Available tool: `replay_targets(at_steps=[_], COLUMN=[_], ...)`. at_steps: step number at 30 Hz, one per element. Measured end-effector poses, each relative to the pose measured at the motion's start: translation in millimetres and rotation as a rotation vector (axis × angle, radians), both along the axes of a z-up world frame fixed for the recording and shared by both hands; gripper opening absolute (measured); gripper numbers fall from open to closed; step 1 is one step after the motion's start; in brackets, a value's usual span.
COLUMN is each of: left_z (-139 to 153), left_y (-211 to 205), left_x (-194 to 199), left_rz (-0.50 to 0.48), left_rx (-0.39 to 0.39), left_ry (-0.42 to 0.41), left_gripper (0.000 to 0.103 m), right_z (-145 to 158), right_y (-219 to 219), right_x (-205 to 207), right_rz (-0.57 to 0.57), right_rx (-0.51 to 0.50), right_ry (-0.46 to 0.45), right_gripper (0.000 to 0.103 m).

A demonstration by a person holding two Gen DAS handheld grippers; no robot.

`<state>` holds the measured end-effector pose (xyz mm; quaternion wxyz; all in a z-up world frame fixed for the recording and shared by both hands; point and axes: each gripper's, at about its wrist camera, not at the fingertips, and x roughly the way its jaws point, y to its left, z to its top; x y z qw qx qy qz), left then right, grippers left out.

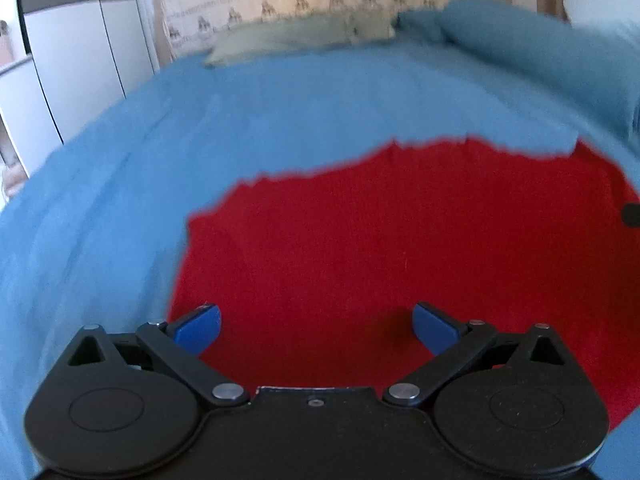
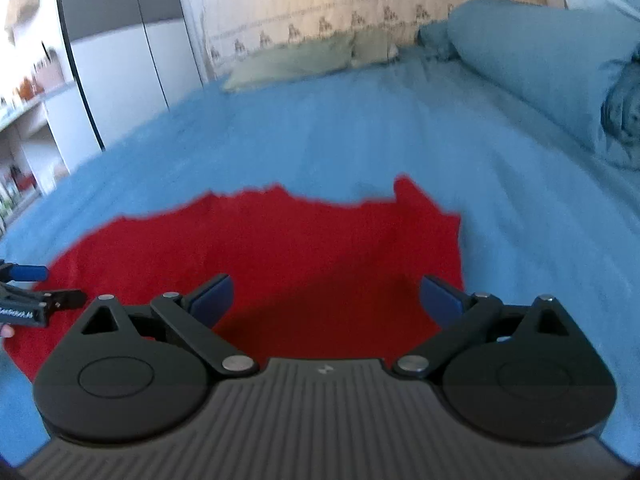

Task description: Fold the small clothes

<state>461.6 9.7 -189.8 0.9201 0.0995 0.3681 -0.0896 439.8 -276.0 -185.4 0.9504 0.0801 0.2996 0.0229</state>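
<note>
Lying flat: one red garment [image 1: 380, 240] | bedspread [image 1: 280, 112] blue | two tongs, left [image 1: 316, 324], right [image 2: 326, 300], both released

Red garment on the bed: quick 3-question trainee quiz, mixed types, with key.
1. True or false: the left gripper is clamped on the red garment.
2. What does the garment lie on? A) wooden table B) blue bedspread C) tiled floor
3. Fill in: the right gripper has its jaws ____.

Key: 1 false, its jaws stand wide with nothing pinched; 2 B; 3 open.
</note>
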Motion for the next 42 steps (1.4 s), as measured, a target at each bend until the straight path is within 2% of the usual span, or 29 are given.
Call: replay_targets(at_steps=[2, 5, 10, 12, 14, 18, 21, 24, 29, 31, 35, 39, 42], left_z=[-3, -3, 5, 15, 32, 64, 72, 65, 42, 37, 33, 31, 32], left_y=[5, 8, 5, 3, 2, -14, -34, -58, -88, -90, -92, -91, -89], left_x=[-4, -2, 5, 1, -13, -45, -68, -81, -87, -88, -86, -84, -79], left_rz=[0.002, 0.006, 0.02, 0.053, 0.06, 0.013, -0.052, -0.098, -0.117, -0.117, -0.115, -0.103, -0.089], left_rx=[-0.022, -0.051, -0.027, -0.026, -0.056, -0.077, -0.125, -0.155, -0.104, -0.115, -0.126, -0.127, -0.146], left_ry=[-0.014, 0.017, 0.065, 0.065, 0.04, -0.006, -0.001, 0.033, 0.062, 0.069, 0.076, 0.069, 0.065], left_gripper=[0.103, 0.103, 0.103, 0.103, 0.103, 0.103, 0.103, 0.103, 0.103, 0.103, 0.103, 0.103, 0.103], right_z=[-13, -22, -23, -8, 17, 63, 77, 67, 23, 7, -16, -20, -23], right_y=[2, 5, 3, 5, 6, 1, -7, -14, -16, -17, -23, -31, -44], right_x=[5, 2, 7, 1, -17, -69, -108, -134, -154, -153, -146, -137, -128], right_rz=[-0.01, -0.02, -0.014, -0.03, -0.043, -0.08, -0.106, -0.133, -0.181, -0.19, -0.251, -0.305, -0.375], right_rx=[-0.004, -0.039, -0.068, -0.083, -0.09, -0.089, -0.036, 0.028, 0.108, 0.135, 0.214, 0.271, 0.335], right_ry=[0.058, 0.07, 0.101, 0.099, 0.055, 0.017, 0.047, 0.087, 0.165, 0.164, 0.149, 0.101, 0.086], right_gripper=[0.103, 0.103, 0.103, 0.103, 0.103, 0.103, 0.103, 0.103, 0.1, 0.093, 0.089, 0.087, 0.082])
